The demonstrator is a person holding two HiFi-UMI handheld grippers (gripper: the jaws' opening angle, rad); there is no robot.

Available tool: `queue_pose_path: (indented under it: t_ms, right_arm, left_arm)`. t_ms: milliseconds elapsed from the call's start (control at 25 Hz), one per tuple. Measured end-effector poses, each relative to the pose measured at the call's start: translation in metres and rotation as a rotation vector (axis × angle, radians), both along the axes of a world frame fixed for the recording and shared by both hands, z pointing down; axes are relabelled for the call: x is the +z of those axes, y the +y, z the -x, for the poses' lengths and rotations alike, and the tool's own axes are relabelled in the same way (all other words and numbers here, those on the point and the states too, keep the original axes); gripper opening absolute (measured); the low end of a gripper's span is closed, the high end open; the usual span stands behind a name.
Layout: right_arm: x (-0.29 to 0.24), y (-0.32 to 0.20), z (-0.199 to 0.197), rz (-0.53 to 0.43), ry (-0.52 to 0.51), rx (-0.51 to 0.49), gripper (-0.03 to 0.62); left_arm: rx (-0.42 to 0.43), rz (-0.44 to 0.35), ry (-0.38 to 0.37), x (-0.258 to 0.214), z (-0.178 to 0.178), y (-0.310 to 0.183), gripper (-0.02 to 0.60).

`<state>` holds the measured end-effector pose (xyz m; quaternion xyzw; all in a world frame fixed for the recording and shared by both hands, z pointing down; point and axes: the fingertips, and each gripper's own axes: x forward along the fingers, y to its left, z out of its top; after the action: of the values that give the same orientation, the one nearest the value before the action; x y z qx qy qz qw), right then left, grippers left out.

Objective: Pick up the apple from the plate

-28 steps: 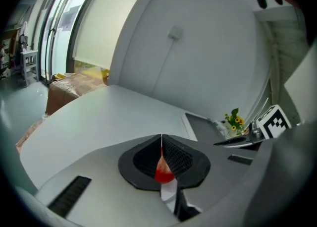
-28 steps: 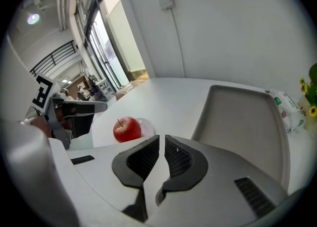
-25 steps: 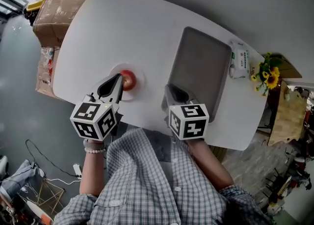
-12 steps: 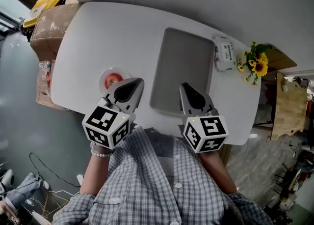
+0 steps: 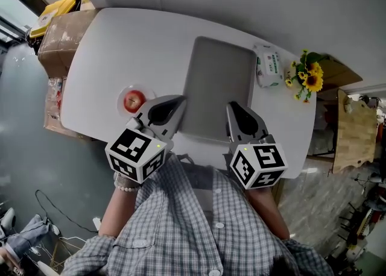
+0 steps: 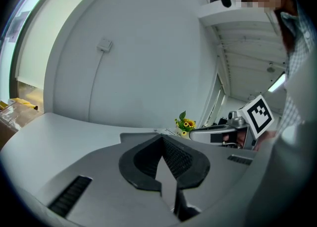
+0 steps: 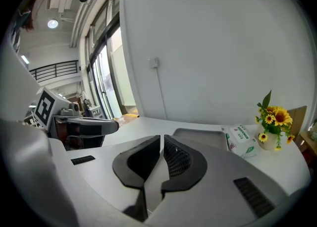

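Observation:
A red apple [image 5: 134, 100] rests on a small white plate [image 5: 123, 108] near the left front edge of the white table [image 5: 132, 46]. My left gripper [image 5: 179, 99] hovers to the right of the plate, clear of the apple, shut with nothing in it. The right gripper [image 5: 231, 105] is held over the front edge of the grey tray [image 5: 220, 85], also shut and holding nothing. In the left gripper view the closed jaws [image 6: 162, 141] point across the table; the apple is out of that view. The right gripper view shows its jaws [image 7: 162, 139] shut above the table.
A pack of tissues [image 5: 267, 64] and a pot of yellow flowers [image 5: 306, 79] stand at the right end of the table. A cardboard box [image 5: 57, 31] sits on the floor beyond the left end. The person's checked shirt fills the bottom of the head view.
My left gripper has pulled away from the apple and moved right. The apple stays on the plate. The right gripper has lifted slightly, and the head view has shifted.

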<state>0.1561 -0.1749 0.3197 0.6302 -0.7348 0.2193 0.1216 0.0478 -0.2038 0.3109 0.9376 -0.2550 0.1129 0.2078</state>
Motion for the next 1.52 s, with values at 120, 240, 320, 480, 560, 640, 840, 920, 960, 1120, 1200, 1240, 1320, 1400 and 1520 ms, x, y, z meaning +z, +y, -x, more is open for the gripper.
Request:
queue_pose_path:
  t_ms: [120,240,320,480,560,640,840,920,960,1120,1200,1240,1320,1400,1520]
  right_arm:
    - [-0.001,0.001,0.001,0.004,-0.012,-0.012,0.035]
    - [0.000,0.000,0.002,0.006,-0.008,-0.026,0.034]
    - [0.001,0.000,0.004,0.008,-0.007,-0.034,0.032]
    - [0.003,-0.002,0.010,0.015,-0.013,-0.056,0.032]
    - [0.003,-0.003,0.012,0.015,-0.012,-0.064,0.032]
    - [0.004,-0.003,0.013,0.017,-0.012,-0.071,0.032]
    - [0.006,-0.003,0.017,0.026,-0.016,-0.082,0.032]
    - [0.008,-0.003,0.018,0.032,-0.014,-0.088,0.032]
    - [0.008,-0.003,0.018,0.035,-0.014,-0.090,0.032]
    - [0.011,-0.002,0.021,0.045,-0.019,-0.098,0.032]
    - [0.012,-0.002,0.023,0.048,-0.022,-0.103,0.032]
    - [0.012,-0.002,0.024,0.049,-0.025,-0.106,0.032]
    - [0.012,-0.001,0.025,0.049,-0.031,-0.108,0.032]
    - [0.012,-0.001,0.026,0.050,-0.034,-0.111,0.032]
    - [0.013,-0.002,0.028,0.052,-0.035,-0.116,0.032]
  left_arm:
    - [-0.006,0.003,0.000,0.000,0.000,0.000,0.009]
    - [-0.009,0.003,-0.003,0.001,0.000,-0.002,0.009]
    - [-0.010,0.004,-0.005,0.002,0.001,-0.002,0.009]
    - [-0.017,0.008,-0.003,0.003,0.003,-0.003,0.009]
    - [-0.016,0.007,-0.005,0.003,0.003,-0.002,0.009]
    - [-0.014,0.008,-0.006,0.003,0.003,-0.002,0.009]
    - [-0.009,0.013,-0.009,0.005,0.003,-0.003,0.009]
    - [-0.010,0.014,-0.016,0.006,0.003,-0.003,0.009]
    - [-0.010,0.015,-0.020,0.007,0.003,-0.003,0.009]
    - [-0.008,0.019,-0.025,0.007,0.004,-0.003,0.009]
    - [-0.010,0.020,-0.027,0.008,0.006,-0.003,0.009]
    - [-0.012,0.021,-0.027,0.008,0.006,-0.003,0.009]
    - [-0.014,0.022,-0.026,0.008,0.007,-0.003,0.009]
    - [-0.014,0.023,-0.027,0.009,0.008,-0.002,0.009]
    - [-0.013,0.025,-0.030,0.010,0.009,-0.002,0.009]
